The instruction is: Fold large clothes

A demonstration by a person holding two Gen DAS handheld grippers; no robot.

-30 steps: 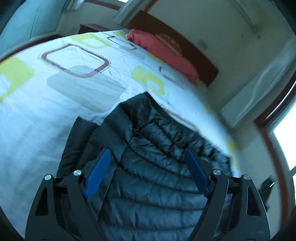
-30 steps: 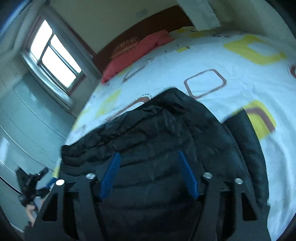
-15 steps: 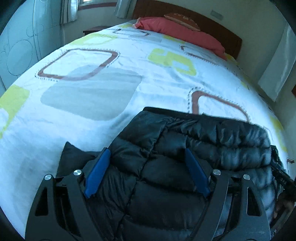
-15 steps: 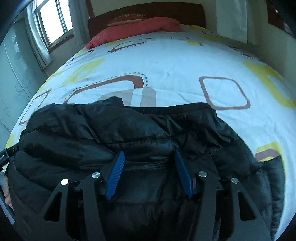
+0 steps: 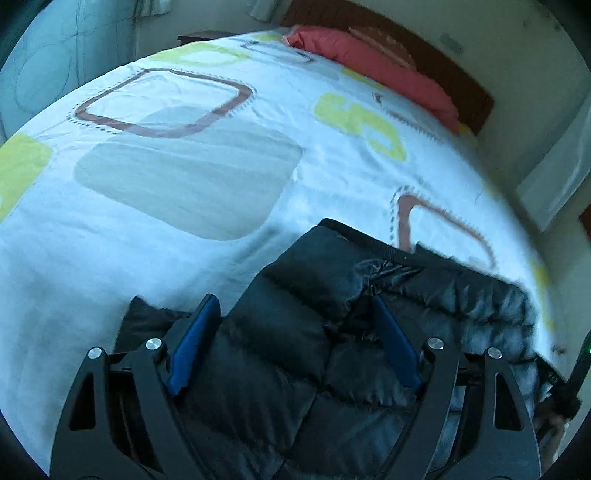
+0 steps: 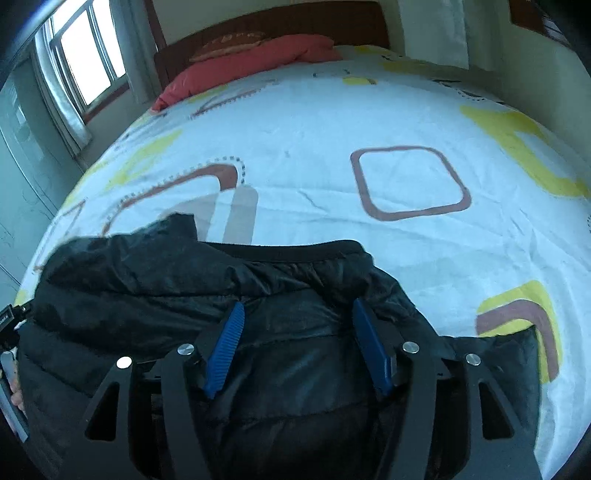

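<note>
Left gripper (image 5: pixel 293 321): jaws wide, a bulge of the black puffer jacket (image 5: pixel 295 354) between the blue pads; grip cannot be told. Right gripper (image 6: pixel 297 325): jaws have just opened further, jacket fabric between them, grip likewise unclear. Jacket lies folded directly beneath both. Ahead: patterned bedsheet (image 6: pixel 314 122). Farthest: red pillow (image 6: pixel 258 59) against wooden headboard (image 6: pixel 273 24).

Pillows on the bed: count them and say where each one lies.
2: a red pillow along the headboard, and a brown patterned pillow behind it against the headboard. More may be hidden.
</note>
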